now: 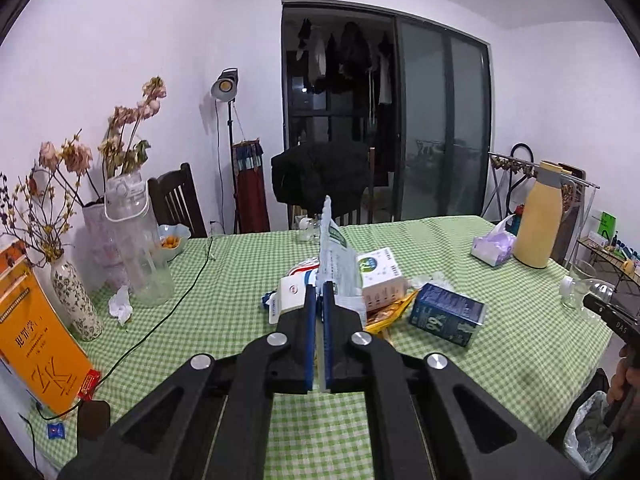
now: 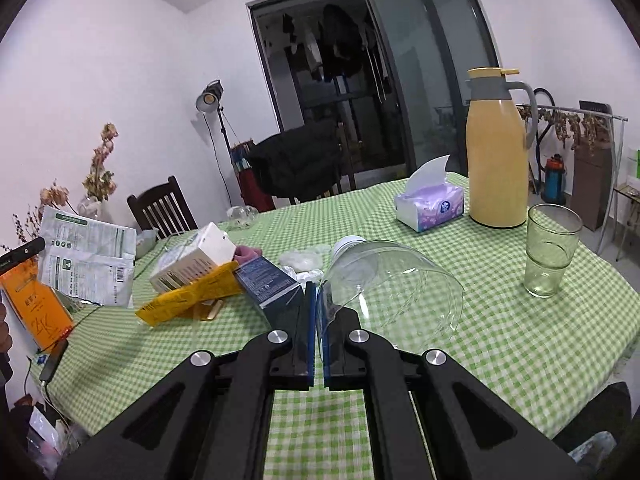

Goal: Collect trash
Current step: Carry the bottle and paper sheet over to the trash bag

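My left gripper (image 1: 320, 290) is shut on a white and green printed wrapper (image 1: 334, 248), which stands edge-on above the fingertips, clear of the table. In the right wrist view the same wrapper (image 2: 88, 256) hangs at the far left. My right gripper (image 2: 316, 298) is shut on the rim of a clear plastic bottle (image 2: 396, 284) with a white cap, lifted off the green checked tablecloth (image 2: 500, 340). More trash lies in a pile between them: a white box (image 1: 380, 276), a blue carton (image 1: 448, 314), a yellow wrapper (image 2: 188, 296). A crumpled tissue (image 1: 120, 306) lies by the vases.
A yellow jug (image 2: 496, 156), a tissue pack (image 2: 430, 204) and a green glass (image 2: 550, 252) stand at the right. Vases (image 1: 76, 296), a clear jar (image 1: 138, 248), an orange book (image 1: 36, 344) and a cable (image 1: 168, 312) crowd the left. A lined bin (image 1: 588, 436) sits below the table's right edge.
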Tool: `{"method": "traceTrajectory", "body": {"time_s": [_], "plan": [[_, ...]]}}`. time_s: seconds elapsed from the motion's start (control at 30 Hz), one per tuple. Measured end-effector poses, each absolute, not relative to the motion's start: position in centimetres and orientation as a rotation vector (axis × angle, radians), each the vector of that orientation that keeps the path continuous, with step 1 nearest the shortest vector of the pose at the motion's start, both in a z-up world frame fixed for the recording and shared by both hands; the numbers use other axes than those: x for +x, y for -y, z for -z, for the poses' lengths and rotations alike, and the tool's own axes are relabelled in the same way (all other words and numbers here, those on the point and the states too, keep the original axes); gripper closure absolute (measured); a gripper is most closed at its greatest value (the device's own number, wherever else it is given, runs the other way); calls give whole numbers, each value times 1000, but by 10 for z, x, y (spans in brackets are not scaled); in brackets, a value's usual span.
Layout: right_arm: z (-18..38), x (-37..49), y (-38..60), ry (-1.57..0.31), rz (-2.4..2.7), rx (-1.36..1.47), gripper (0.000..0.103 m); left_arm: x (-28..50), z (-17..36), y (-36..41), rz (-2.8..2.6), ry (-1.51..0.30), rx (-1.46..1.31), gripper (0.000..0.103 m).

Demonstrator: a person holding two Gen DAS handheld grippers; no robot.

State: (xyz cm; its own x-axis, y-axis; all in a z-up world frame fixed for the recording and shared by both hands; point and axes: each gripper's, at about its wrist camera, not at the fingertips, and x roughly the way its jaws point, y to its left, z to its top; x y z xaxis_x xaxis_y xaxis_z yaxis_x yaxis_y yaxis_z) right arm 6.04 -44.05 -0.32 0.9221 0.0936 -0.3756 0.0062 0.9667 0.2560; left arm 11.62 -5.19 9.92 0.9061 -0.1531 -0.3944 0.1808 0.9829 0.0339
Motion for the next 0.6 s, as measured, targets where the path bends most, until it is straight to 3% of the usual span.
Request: {"method": "traceTrajectory", "body": {"time_s": [0.6], "plan": [[6, 9, 476, -348, 12, 305, 100, 99, -137, 128, 278, -305, 151, 103]]}}
